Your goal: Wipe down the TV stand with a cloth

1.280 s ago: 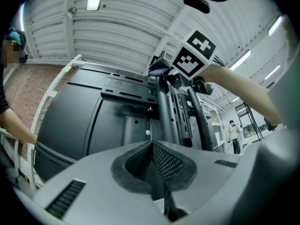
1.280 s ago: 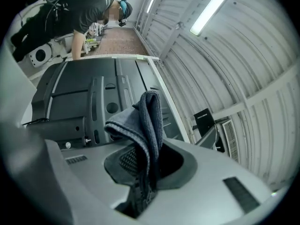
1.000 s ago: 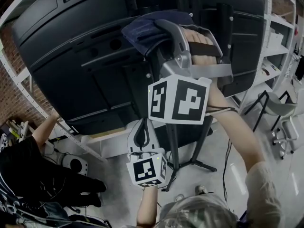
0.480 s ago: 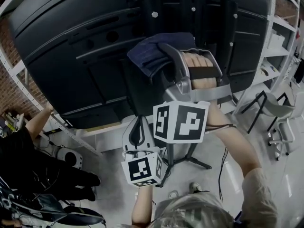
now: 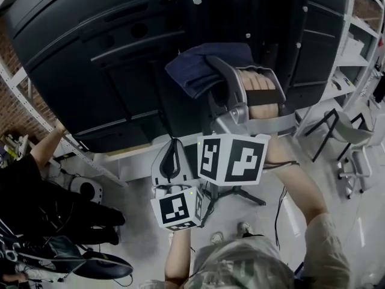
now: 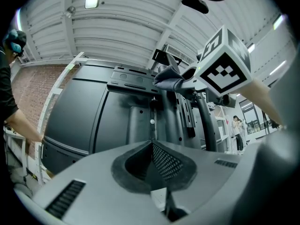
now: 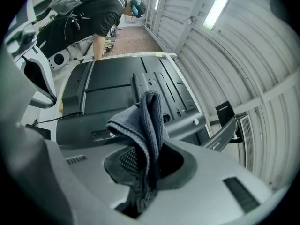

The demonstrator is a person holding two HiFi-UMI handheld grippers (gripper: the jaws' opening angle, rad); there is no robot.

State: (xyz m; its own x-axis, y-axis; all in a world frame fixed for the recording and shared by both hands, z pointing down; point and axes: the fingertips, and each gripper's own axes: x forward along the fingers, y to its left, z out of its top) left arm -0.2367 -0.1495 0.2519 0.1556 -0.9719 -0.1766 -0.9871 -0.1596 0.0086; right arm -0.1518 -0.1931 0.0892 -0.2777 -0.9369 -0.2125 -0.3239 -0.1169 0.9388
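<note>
Here, right gripper (image 7: pixel 146 168) clamps folded, seemingly ribbed cloth (image 7: pixel 142 118).

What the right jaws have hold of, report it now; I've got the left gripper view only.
Observer: The right gripper is shut on a folded blue-grey cloth, which sticks out past its jaws.
Operator: Now place that cloth against the stand for me.
Observer: In the head view the cloth is raised in front of the black TV stand, just under its upright. I cannot tell whether it touches.
Operator: Give me my own gripper's position.
Observer: In the head view the left gripper hangs below the right gripper, well clear of the cloth.
</note>
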